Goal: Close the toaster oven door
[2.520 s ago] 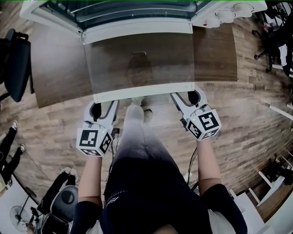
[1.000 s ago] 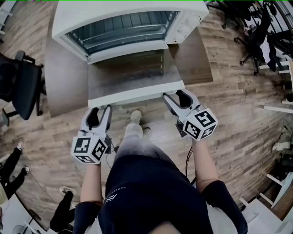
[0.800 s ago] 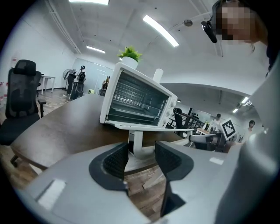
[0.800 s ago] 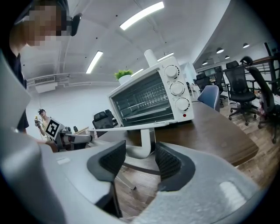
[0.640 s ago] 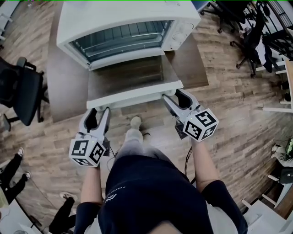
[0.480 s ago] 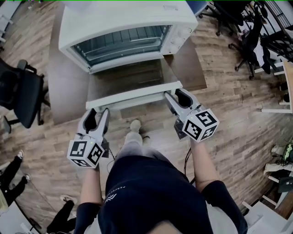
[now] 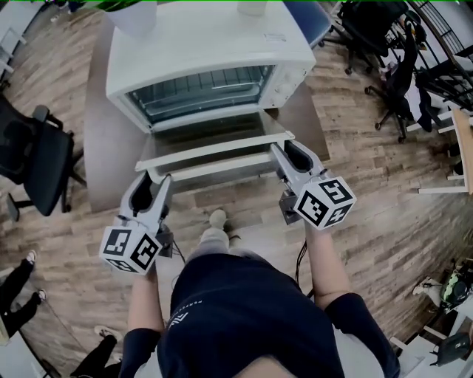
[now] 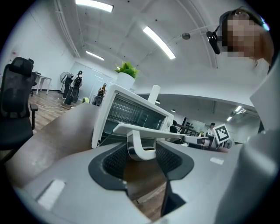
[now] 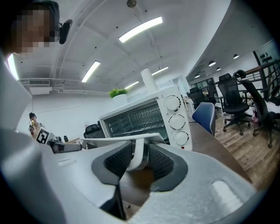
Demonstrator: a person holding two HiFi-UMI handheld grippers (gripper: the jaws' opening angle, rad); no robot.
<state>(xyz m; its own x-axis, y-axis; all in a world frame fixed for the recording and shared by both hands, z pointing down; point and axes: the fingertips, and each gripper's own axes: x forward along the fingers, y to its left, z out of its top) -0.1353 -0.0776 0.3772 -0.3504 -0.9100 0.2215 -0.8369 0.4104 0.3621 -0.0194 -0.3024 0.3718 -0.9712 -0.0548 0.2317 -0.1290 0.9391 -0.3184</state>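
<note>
A white toaster oven (image 7: 214,37) stands on a brown table, its glass door partly raised, no longer lying flat. The door's white handle bar (image 7: 214,146) runs between my two grippers. My left gripper (image 7: 153,184) is at the handle's left end. In the left gripper view the handle's left bracket (image 8: 139,148) sits between the wide jaws of that gripper (image 8: 140,159) with room beside it. My right gripper (image 7: 290,153) is at the right end. In the right gripper view the closing jaws of that gripper (image 9: 139,162) meet the right bracket (image 9: 136,153) on both sides.
The oven's three knobs (image 9: 176,122) are on its right side. A plant pot (image 7: 133,15) stands on the oven top. The table (image 7: 100,125) extends to the left. A black office chair (image 7: 37,159) is at the left, more chairs (image 7: 377,44) at the right. My legs and shoes (image 7: 216,218) are below the door.
The door has swung up from lying flat to partly raised. Both grippers have risen with the handle, the right one staying at its end. The oven now fills more of the head view.
</note>
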